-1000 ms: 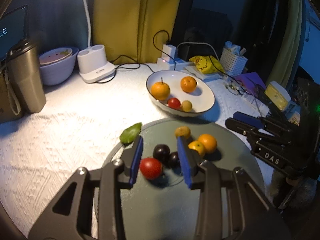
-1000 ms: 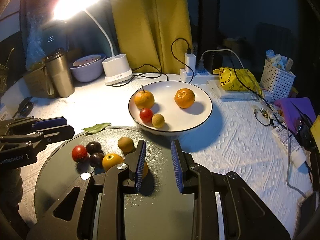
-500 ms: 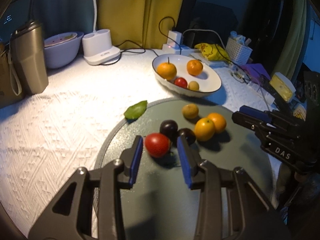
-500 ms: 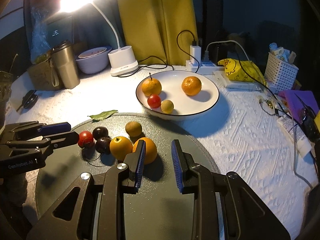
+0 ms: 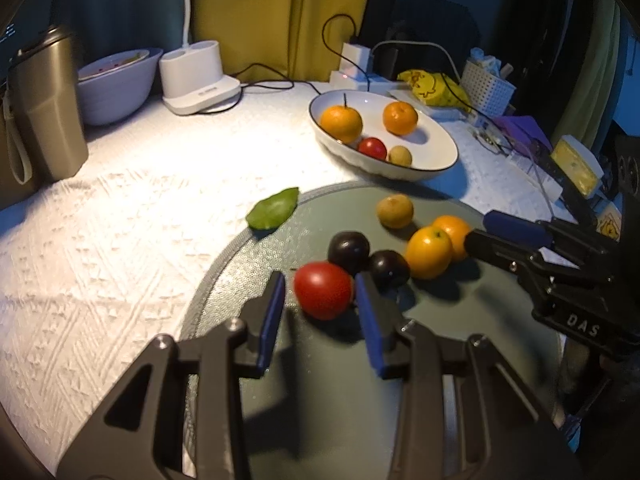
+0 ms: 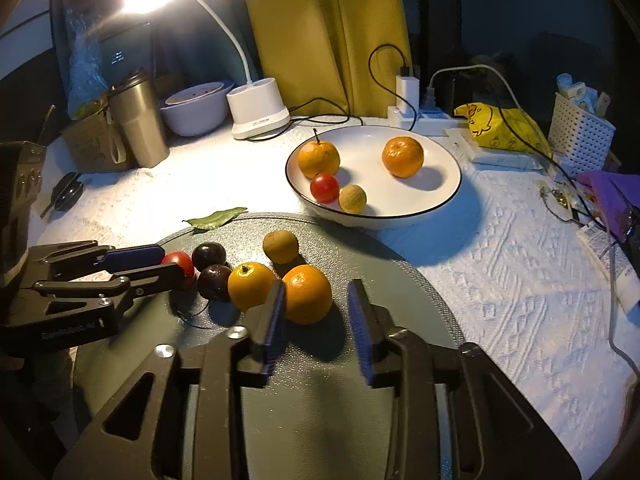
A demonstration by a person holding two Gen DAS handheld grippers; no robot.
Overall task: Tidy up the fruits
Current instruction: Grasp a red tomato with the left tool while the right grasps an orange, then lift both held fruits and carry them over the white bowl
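- Left hand-held gripper [image 5: 320, 300], lower centre of frame: jaws narrowly apart around the red tomato [image 5: 323, 290] on the grey mat [image 5: 460, 360]; pad contact unclear.
- Right hand-held gripper [image 6: 316, 312], lower centre: jaws just opened, parted, holding nothing; orange [image 6: 307, 294] at left pad.
- White plate [image 6: 440, 200], upper centre, holds four fruits.

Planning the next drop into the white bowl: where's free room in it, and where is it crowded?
The white bowl is bare across its right and front, right of the small tan fruit and below the mandarin. Its left side is crowded: stemmed orange, red tomato and tan fruit cluster there.
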